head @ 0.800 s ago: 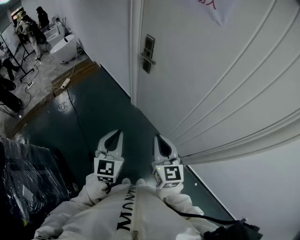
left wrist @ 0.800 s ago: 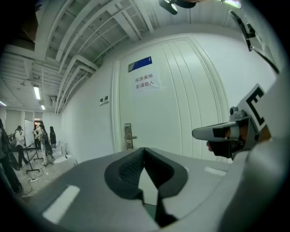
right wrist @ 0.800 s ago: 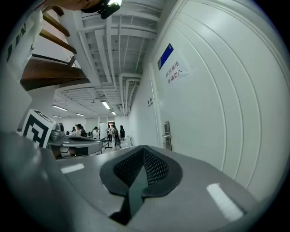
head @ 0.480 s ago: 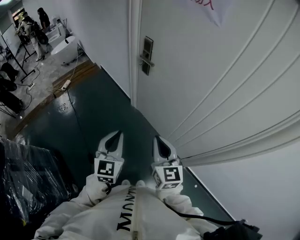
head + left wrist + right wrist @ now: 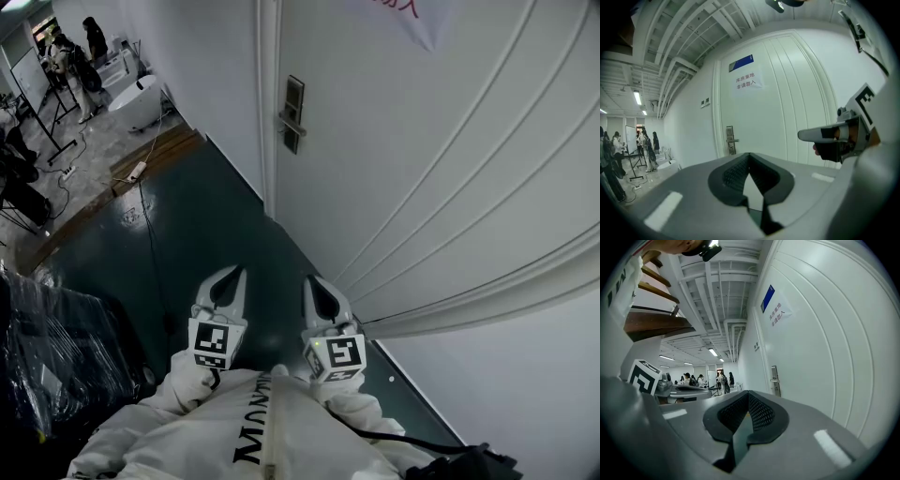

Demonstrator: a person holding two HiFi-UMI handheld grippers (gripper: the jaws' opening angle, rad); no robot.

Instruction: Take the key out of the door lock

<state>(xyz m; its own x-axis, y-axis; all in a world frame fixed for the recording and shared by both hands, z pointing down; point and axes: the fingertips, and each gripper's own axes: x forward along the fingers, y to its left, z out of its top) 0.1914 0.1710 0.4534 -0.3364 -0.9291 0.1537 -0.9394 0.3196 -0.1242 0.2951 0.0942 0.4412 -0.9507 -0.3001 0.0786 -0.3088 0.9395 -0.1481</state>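
While both grippers sit low against my white sleeves (image 5: 184,398), nothing is engaged at the door yet.

Left gripper (image 5: 240,271): jaws fully together, pads meeting at the tips, nothing between them. Right gripper (image 5: 308,279): jaws also together and empty, as its own view confirms. The two sit side by side, near each other but not touching, tips pointing toward 12 o'clock over the dark floor (image 5: 192,220).

Door lock (image 5: 293,112): dark upright plate with a lever handle, on the white door (image 5: 441,178) close to its left edge. It lies at 12 o'clock from the grippers and well apart from them. The key is too small for me to make out in any view, so I cannot confirm it in the lock. A paper notice (image 5: 748,80) hangs on the door above the plate, with a blue plaque (image 5: 741,62) over it.

Against the frame from a moment ago:
- grippers hold nearly the same spot, jaws unchanged;
- lock plate has drifted slightly down and toward 9 o'clock in the head view, so the head camera has shifted a little;
- white tub (image 5: 139,97) and the people (image 5: 73,58) at 10 o'clock have slid a touch rightward with it.

A black plastic-wrapped bundle (image 5: 52,361) sits at 8 o'clock.
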